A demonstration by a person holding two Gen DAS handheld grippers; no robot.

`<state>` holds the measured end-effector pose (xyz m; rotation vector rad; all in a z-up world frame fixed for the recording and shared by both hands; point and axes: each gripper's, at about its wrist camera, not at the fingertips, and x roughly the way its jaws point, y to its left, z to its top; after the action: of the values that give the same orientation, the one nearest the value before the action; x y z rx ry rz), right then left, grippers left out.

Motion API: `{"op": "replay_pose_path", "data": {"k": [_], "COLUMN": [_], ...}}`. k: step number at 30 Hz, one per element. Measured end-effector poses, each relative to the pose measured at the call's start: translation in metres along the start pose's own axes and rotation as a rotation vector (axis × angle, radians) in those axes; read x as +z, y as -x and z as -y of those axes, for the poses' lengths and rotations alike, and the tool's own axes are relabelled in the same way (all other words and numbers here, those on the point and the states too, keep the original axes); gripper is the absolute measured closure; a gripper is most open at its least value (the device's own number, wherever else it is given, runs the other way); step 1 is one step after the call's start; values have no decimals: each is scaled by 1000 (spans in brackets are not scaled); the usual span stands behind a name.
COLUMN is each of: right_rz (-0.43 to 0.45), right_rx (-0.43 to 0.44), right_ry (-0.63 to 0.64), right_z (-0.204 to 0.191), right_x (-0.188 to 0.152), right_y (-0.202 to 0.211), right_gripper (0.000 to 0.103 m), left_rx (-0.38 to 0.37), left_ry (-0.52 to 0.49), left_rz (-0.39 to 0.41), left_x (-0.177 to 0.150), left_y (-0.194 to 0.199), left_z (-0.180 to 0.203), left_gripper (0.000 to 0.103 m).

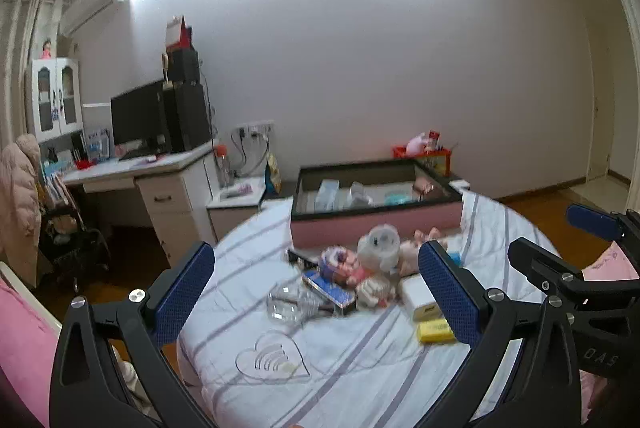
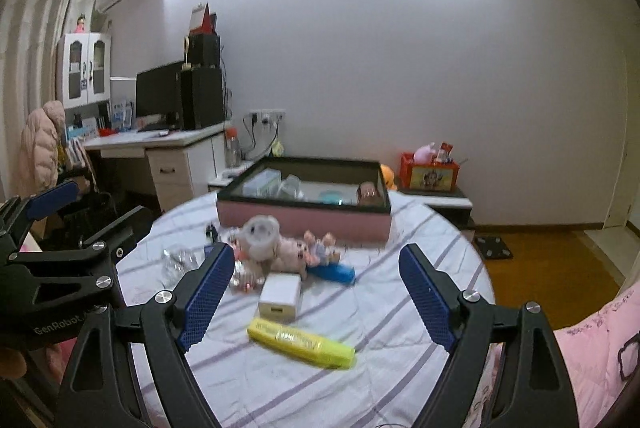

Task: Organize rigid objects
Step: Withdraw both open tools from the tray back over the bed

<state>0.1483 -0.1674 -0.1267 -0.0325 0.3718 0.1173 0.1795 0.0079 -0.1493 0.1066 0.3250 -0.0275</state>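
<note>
Both empty and spread wide: right gripper (image 2: 316, 296) hangs over the striped table (image 2: 400, 312), left gripper (image 1: 316, 292) alongside. Nearest the right one lies the yellow highlighter (image 2: 302, 342); just behind the highlighter sits the white charger (image 2: 280, 298), then the toy pile (image 2: 280, 244), then the pink box (image 2: 304, 205). Looks like approach stage: next, drop over the highlighter and close across its narrow width.
</note>
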Motion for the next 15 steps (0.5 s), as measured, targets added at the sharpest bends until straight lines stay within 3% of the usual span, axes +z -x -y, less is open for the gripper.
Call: {"op": "replay_pose_path", "data": {"k": [5, 12, 15], "right_rz": [-56, -208, -229], "right_rx": [19, 37, 38], "right_ry": [-12, -26, -15], "right_z": [0, -3, -7], "right_x": [-14, -43, -40], "right_y": [-20, -63, -79], "right_gripper": [17, 17, 17], "left_rx": [-28, 3, 4], "left_ry": [27, 33, 68], "left_rz": [-68, -213, -238], "left_x": [-19, -51, -55], "left_y": [-19, -55, -66], "left_z": [-5, -11, -20], "left_gripper": [0, 0, 0]}}
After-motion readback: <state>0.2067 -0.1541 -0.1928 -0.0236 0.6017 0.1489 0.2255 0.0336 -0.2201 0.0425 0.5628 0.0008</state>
